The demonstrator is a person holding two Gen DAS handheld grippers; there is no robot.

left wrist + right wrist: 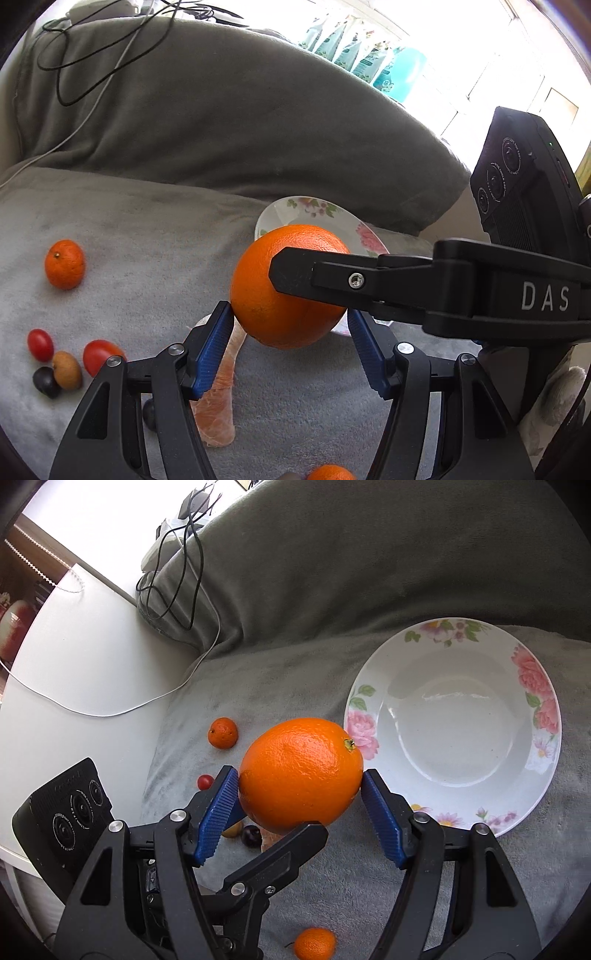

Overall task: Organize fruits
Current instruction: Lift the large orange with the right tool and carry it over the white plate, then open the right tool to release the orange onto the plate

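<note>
A large orange [258, 295] [299, 771] hangs above the grey blanket, gripped from two sides. In the left wrist view my left gripper [290, 314] has its blue pads pressed against the orange's flanks. A black finger [295, 275] of the right gripper crosses in from the right onto the fruit. In the right wrist view my right gripper [299, 786] is shut on the same orange, and a finger [295, 843] of the left gripper reaches up from below. A white flowered plate [325, 214] [546, 757] lies empty just behind and right of the orange.
On the blanket lie a mandarin [65, 264] [222, 732], a second mandarin [314, 943], cherry tomatoes [40, 344] [205, 781], a dark grape [46, 382] [250, 835], a brownish fruit [67, 370] and a pale orange peeled piece [218, 406]. Cables [177, 590] trail over the cushion onto a white table [74, 664].
</note>
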